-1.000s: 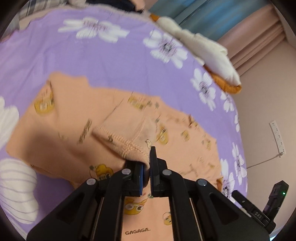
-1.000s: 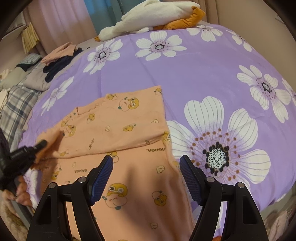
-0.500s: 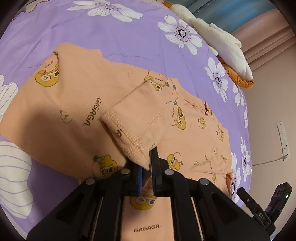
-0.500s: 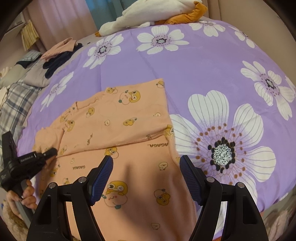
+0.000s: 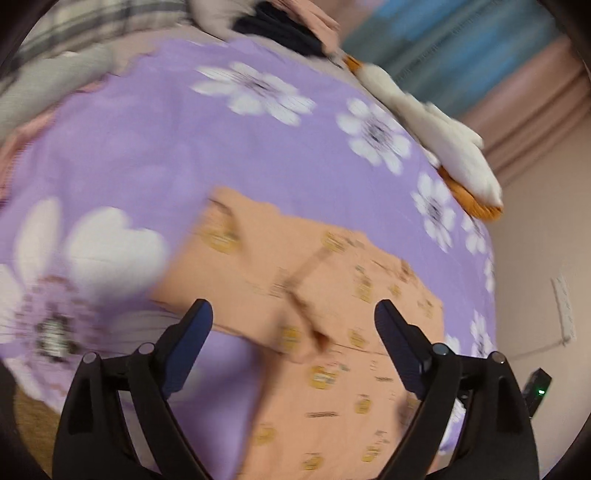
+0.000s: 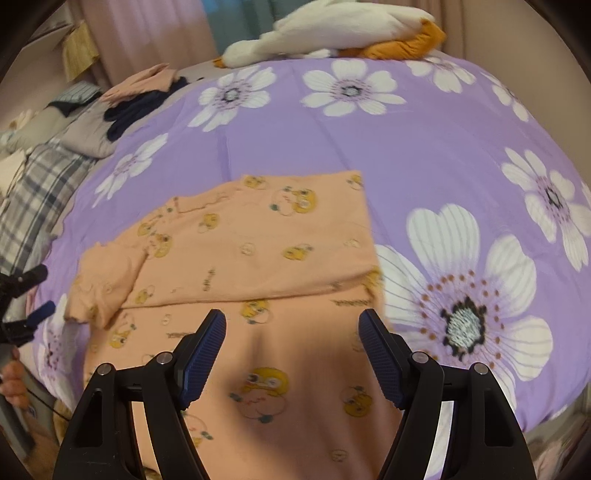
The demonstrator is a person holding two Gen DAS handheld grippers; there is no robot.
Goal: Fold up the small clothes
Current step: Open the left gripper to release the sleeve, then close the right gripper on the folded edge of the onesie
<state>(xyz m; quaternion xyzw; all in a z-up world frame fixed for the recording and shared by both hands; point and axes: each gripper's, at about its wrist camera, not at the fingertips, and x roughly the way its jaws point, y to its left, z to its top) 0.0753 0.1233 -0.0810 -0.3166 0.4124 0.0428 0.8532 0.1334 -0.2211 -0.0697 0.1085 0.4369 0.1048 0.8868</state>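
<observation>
Peach cotton, printed with small yellow cartoon faces: your little garment lies flat on the purple flowered bedspread, and everything else sits around it. One part of it is folded over the body, and a short sleeve rests on its left edge as your right camera sees it.

Your left gripper hangs above the garment's near side with its jaws opening; nothing is between the pads, and the cloth lies loose beneath them. That view is smeared with motion, so fine detail of the folds cannot be made out.

Your right gripper is over the garment's near end, jaws spread wide and empty, the cloth below them untouched as far as the picture shows.

Beyond the garment's far edge, at the far side of the bedspread, lies a white and orange plush toy. Off to the garment's far left sits a heap of other clothes, dark and peach pieces among them, with a plaid cloth nearer along the same side. Your hand shows at the garment's left, low in the right camera's view.
</observation>
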